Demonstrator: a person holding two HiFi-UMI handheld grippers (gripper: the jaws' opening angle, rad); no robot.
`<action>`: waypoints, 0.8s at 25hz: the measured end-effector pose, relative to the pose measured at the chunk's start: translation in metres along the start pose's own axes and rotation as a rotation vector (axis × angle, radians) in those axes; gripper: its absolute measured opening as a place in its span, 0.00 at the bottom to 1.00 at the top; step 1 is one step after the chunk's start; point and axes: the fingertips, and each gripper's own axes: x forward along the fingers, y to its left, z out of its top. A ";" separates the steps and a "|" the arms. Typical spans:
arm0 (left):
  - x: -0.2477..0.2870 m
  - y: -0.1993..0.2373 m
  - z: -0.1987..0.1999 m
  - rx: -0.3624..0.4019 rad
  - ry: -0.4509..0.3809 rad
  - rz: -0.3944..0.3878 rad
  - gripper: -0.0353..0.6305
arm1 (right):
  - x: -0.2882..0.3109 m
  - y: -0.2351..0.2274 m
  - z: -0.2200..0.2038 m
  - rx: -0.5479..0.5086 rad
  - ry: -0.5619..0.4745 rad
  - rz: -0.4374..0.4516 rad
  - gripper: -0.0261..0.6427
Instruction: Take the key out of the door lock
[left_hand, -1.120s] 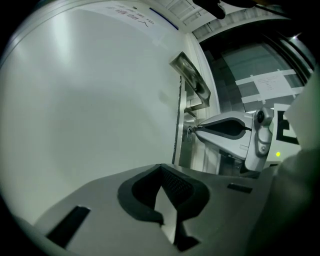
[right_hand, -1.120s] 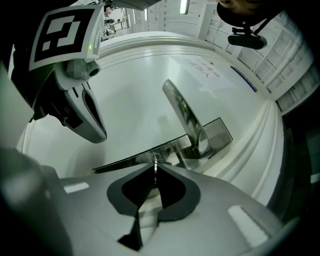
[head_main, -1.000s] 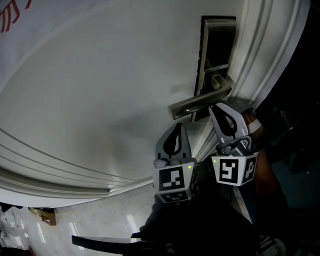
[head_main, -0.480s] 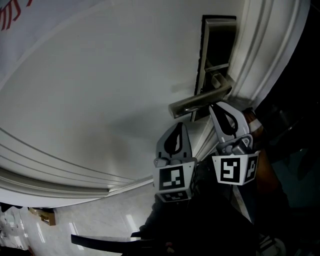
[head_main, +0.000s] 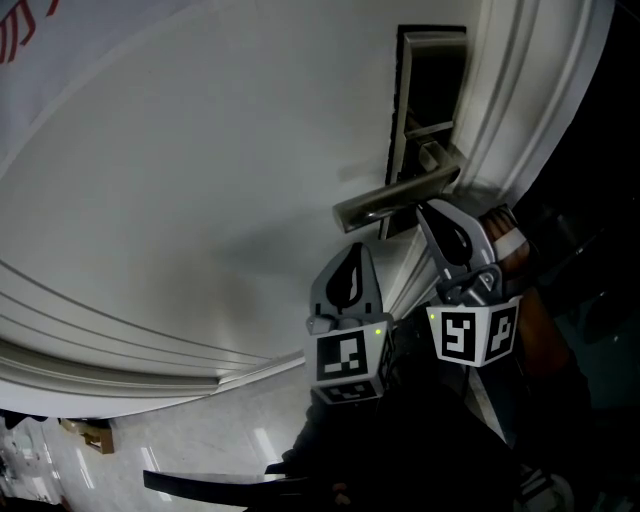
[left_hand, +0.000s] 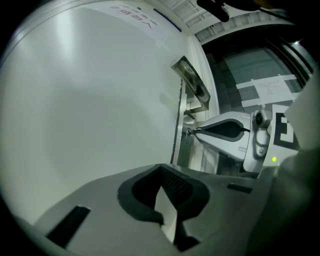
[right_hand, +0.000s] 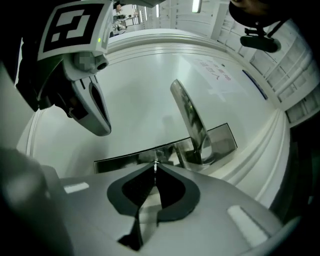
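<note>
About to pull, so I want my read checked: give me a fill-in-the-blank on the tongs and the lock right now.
The right tongs are shut on the ____ at the lock plate.
The left tongs are ____ and hold nothing.
In the head view the lever handle lies ____ the right tongs' tips.
Missing words: key, shut, above.

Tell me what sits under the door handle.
The right tool, tips shut on a thin metal sliver, likely the key, against the lock plate. The keyhole itself is covered.
</note>
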 end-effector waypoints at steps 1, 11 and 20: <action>0.000 0.001 0.001 -0.001 -0.004 0.001 0.05 | 0.000 0.000 0.000 -0.023 0.002 -0.001 0.06; 0.000 0.001 0.008 -0.034 -0.015 -0.005 0.05 | 0.000 0.002 0.000 -0.123 0.008 0.011 0.06; 0.000 0.003 0.005 -0.016 -0.010 0.002 0.05 | 0.000 0.003 0.000 -0.197 0.007 0.017 0.06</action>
